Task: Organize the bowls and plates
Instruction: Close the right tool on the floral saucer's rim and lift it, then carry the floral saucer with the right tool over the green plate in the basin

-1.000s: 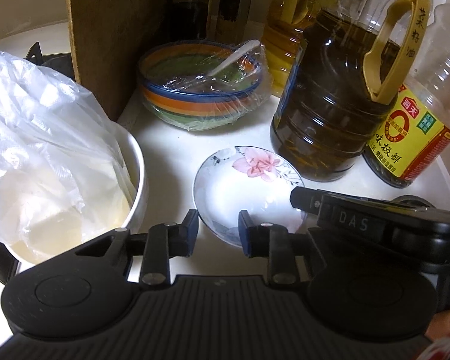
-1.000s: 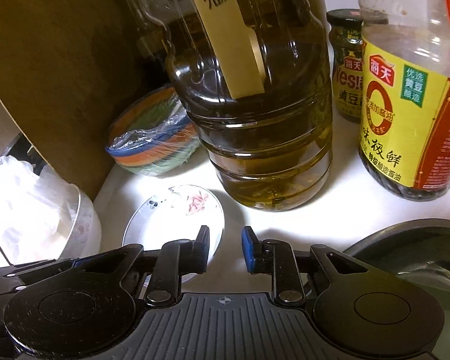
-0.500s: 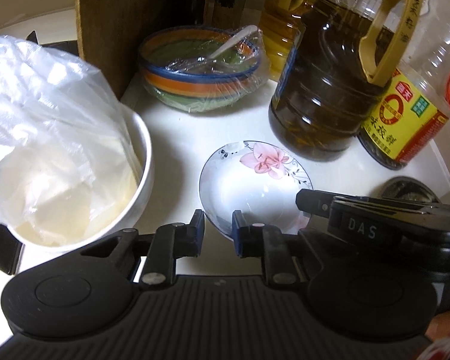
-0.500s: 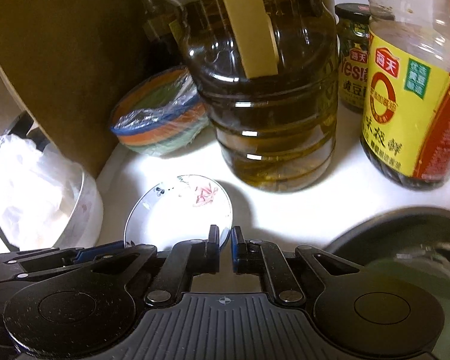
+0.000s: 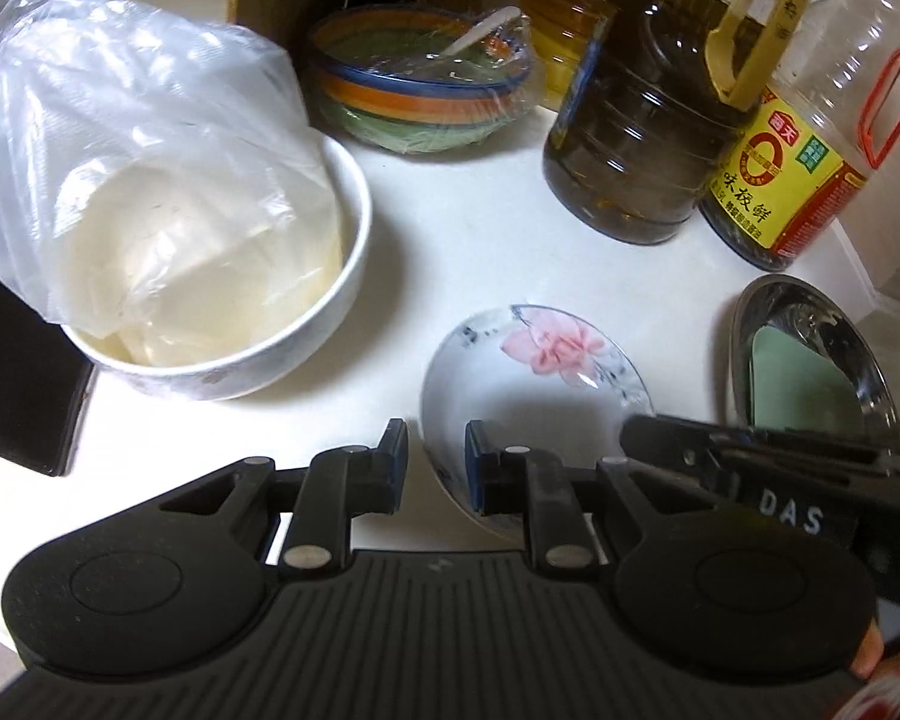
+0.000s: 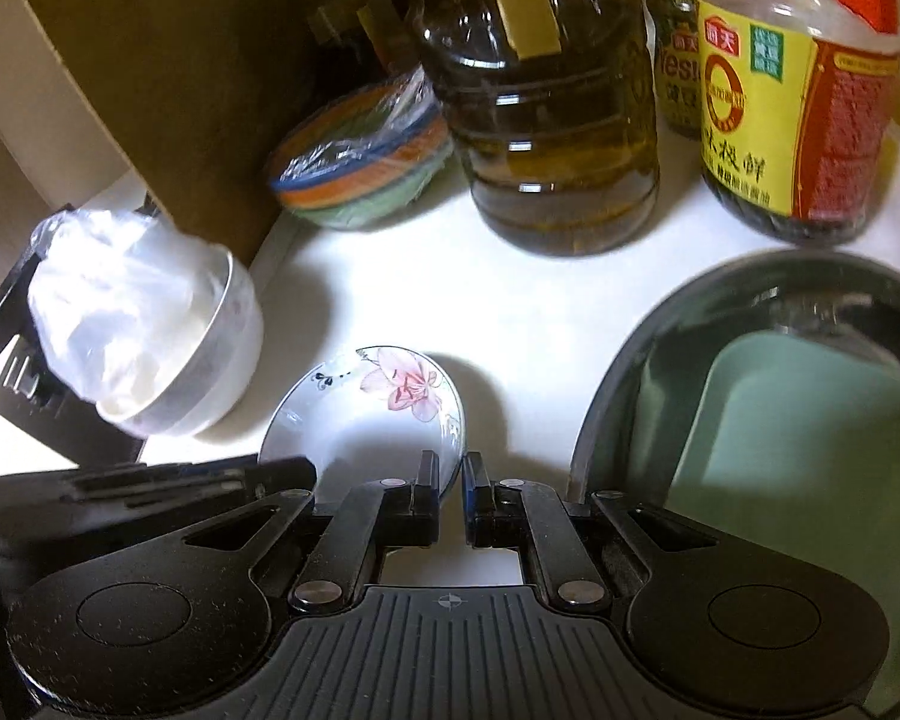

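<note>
Small flowered saucer (image 5: 540, 378) low in the middle of the white worktop (image 5: 462, 240), well clear of the other crockery.

Left tongs (image 5: 435, 438) narrowed, just finished closing in, with the saucer's near left rim between the pads: one pad outside the wall, the other over the white inside. Pinching that rim, as far as can be told; a sliver of worktop visible beside the outer pad.

Right tongs (image 6: 450, 468) pressed almost together, nipping the saucer's thin rim on the opposite side. In the left wrist view, reaching in low from the right to that same edge.

To the saucer's left, apart from it, a white bowl (image 5: 354, 228) holding a clear plastic bag (image 5: 138, 120) with a pale block inside. Further back, a striped bowl (image 5: 420, 90) in orange, blue and green under cling film, a white spoon (image 5: 480, 30) poking up beneath the wrap. Behind these, an upright brown board (image 6: 180, 60).

At the back right, a big oil bottle (image 5: 630, 138) with a yellow handle, and just beside it a soy sauce bottle (image 5: 774, 180) with a yellow and red label. Between the two in the right wrist view, a small dark-lidded jar (image 6: 678, 60).

On the saucer's right, near but not touching, a metal basin (image 5: 744, 312) with a pale green piece (image 5: 792, 384) lying in it.
</note>
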